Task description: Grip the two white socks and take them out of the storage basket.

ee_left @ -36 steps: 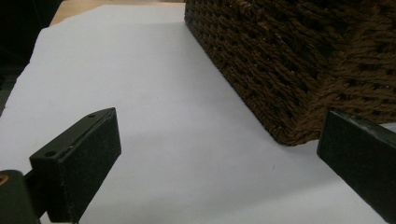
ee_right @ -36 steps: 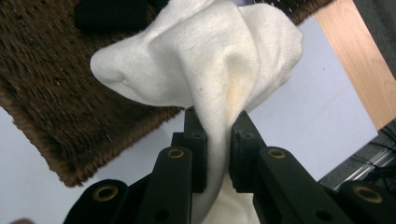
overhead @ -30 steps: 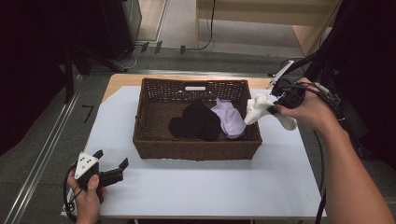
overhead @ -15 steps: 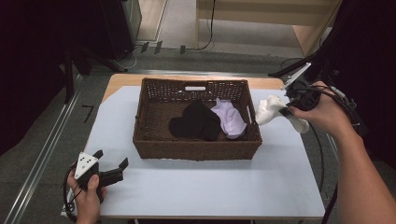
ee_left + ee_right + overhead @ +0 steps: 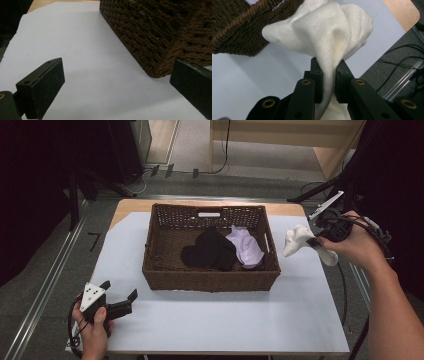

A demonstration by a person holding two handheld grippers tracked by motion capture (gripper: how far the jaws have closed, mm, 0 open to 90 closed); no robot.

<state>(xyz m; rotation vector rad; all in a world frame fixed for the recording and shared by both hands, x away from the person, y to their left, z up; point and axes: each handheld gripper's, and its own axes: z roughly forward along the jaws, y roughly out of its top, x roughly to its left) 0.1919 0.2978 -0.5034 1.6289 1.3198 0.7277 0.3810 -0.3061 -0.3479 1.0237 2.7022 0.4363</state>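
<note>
Woven brown wicker basket (image 5: 210, 272): one, in which two cloths (black (image 5: 210, 251), lilac (image 5: 245, 247)) are seen from above. A third, the cream cloth (image 5: 324, 37), is pinched by the right gripper (image 5: 328, 80) beside it; the left gripper (image 5: 117, 85) is spread wide.

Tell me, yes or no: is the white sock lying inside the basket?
No: the white sock hangs clamped in the right tongs outside the basket, above the table past its right wall.

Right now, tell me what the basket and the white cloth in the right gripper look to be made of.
Basket: woven wicker or similar fibre, dark brown, matte; braided strands show. White cloth: soft knit fabric, probably cotton, cream, matte; fine weave and limp folds show where the right gripper pinches it.
</note>
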